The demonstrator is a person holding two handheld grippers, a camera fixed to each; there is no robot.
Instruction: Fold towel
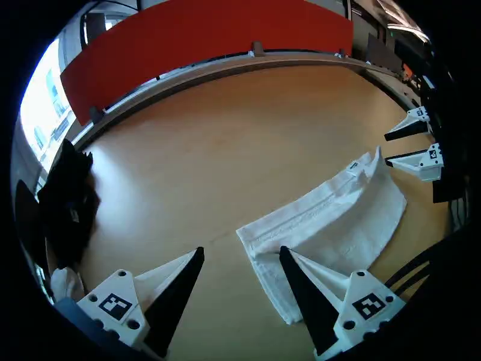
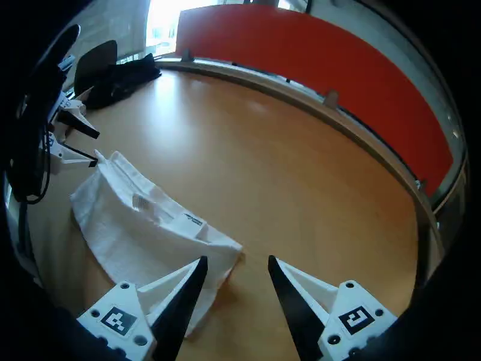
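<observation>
Lying as a long folded white band on the wooden table (image 1: 198, 150), the towel (image 1: 337, 216) has broad bare tabletop to its left, reaching a black bag (image 1: 66, 198) at the table's edge. The left gripper (image 1: 240, 249), fingers apart, hovers at the towel's near end. The right gripper (image 1: 386, 148), also spread, sits just beside the towel's far corner. A red panel (image 1: 204, 36) lines the rim beyond the towel.

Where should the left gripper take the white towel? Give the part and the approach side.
Probably the near corner of the white towel, which lies flat on the wooden table. It juts toward the open left gripper, so come in low from this side, fingers straddling the layered edge.
</observation>
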